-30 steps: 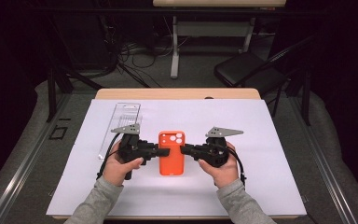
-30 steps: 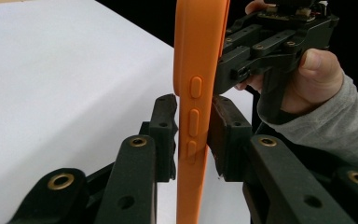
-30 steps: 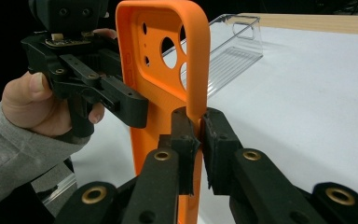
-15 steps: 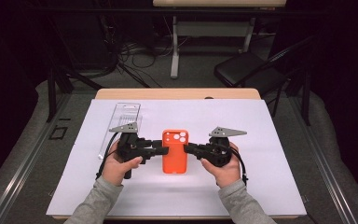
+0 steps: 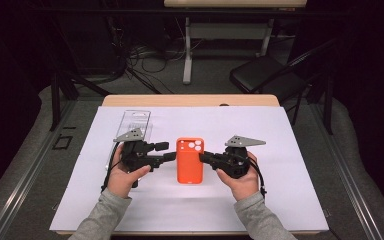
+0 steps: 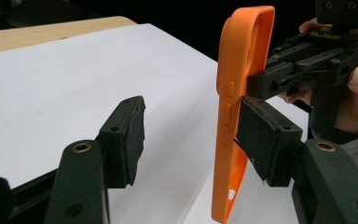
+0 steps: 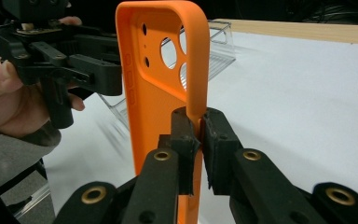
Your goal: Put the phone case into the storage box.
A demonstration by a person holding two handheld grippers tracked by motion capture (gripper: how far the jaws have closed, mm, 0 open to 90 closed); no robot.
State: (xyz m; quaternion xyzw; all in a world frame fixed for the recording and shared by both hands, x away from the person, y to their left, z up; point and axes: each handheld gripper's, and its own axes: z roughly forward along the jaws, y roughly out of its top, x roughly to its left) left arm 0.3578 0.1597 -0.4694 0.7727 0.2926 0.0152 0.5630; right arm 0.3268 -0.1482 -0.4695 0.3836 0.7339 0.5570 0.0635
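Observation:
An orange phone case (image 5: 189, 161) with camera holes hangs just above the white sheet (image 5: 280, 130), between my two grippers. My right gripper (image 5: 204, 158) is shut on the case's right edge; in the right gripper view its pads (image 7: 186, 135) pinch the thin rim of the case (image 7: 158, 84). My left gripper (image 5: 167, 151) stands at the case's left edge, and its jaws have just been opening. In the left gripper view, one pad (image 6: 126, 135) stands well clear of the case (image 6: 242, 70) and the other lies beside its button edge. Nothing presses from both sides there.
A clear plastic package (image 5: 134, 121) lies on the sheet behind the left hand, also seen as the clear package (image 7: 219, 42) in the right gripper view. The wooden table edge (image 5: 190, 100) runs along the back. A black chair (image 5: 265, 75) stands beyond the table.
The left gripper's jaws have spread apart and let go of the case's left edge. The case stays in the right gripper, and both hands have kept their places.

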